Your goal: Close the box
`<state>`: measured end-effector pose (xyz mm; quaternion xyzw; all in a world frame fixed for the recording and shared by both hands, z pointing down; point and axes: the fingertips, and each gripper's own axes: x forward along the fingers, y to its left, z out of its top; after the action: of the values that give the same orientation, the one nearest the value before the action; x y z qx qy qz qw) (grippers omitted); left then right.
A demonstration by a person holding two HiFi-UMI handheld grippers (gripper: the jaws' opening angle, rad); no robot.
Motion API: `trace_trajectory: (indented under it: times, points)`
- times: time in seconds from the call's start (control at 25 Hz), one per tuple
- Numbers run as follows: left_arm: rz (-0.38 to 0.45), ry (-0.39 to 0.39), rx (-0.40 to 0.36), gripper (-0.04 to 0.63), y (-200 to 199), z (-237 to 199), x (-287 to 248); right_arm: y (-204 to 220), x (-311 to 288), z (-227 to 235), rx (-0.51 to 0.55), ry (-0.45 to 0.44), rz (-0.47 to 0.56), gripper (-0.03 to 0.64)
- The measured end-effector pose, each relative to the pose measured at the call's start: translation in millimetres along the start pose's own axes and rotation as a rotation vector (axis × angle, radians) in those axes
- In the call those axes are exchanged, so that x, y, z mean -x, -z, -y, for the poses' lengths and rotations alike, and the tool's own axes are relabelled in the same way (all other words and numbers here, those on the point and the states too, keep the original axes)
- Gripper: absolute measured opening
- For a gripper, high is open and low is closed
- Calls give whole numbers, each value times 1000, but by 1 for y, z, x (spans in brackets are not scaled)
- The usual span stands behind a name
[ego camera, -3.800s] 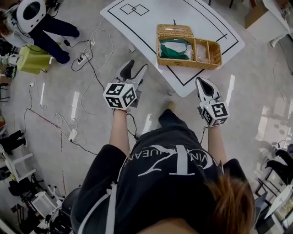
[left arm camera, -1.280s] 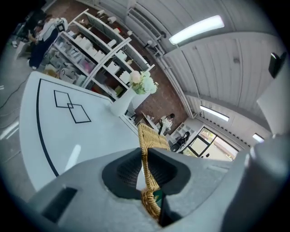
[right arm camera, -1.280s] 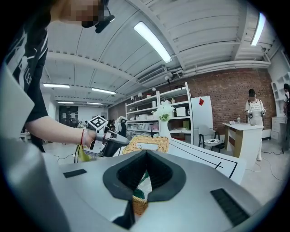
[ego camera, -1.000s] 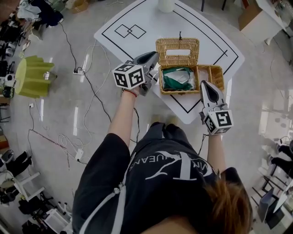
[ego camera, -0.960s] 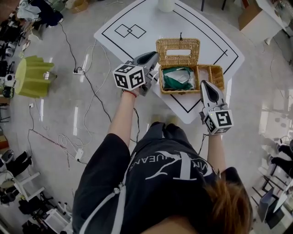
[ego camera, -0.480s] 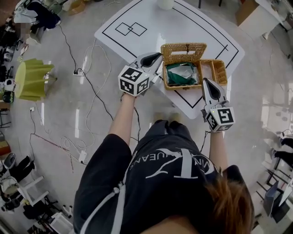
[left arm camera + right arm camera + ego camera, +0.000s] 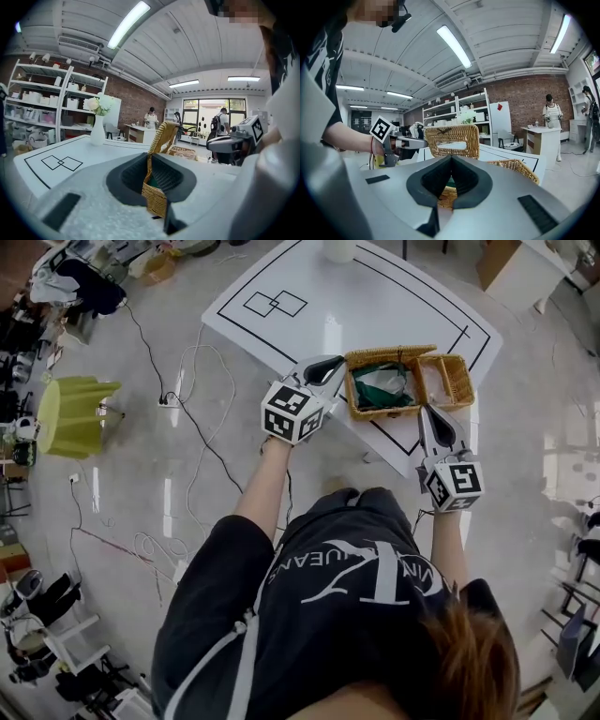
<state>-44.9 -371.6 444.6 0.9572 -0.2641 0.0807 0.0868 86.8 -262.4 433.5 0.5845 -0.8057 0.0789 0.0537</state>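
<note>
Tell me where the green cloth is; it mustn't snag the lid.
Head view: the cloth lies in the box's left compartment, beside the raised lid, at the table's near corner.

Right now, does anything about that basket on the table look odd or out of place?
Only mildly. The wicker box has its lid standing open, and a green cloth lies crumpled, not folded, in the larger compartment. Nothing looks spilled or broken.

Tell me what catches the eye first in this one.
A wicker box sits on the near corner of the white table, its lid upright and a green cloth inside. The left tool, jaws shut, is at the box's left side. The right tool, also shut, hangs just in front of the box.
</note>
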Motion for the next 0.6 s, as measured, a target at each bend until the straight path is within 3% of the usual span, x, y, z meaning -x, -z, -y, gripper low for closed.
trace_trajectory:
  times: [0.24, 0.6]
  points:
    - [-19, -31, -9, 28, 6, 13, 9, -2, 10, -3, 11, -18, 0, -3]
    - [-31, -113, 41, 25, 14, 26, 12, 4, 36, 11, 8, -54, -34, -3]
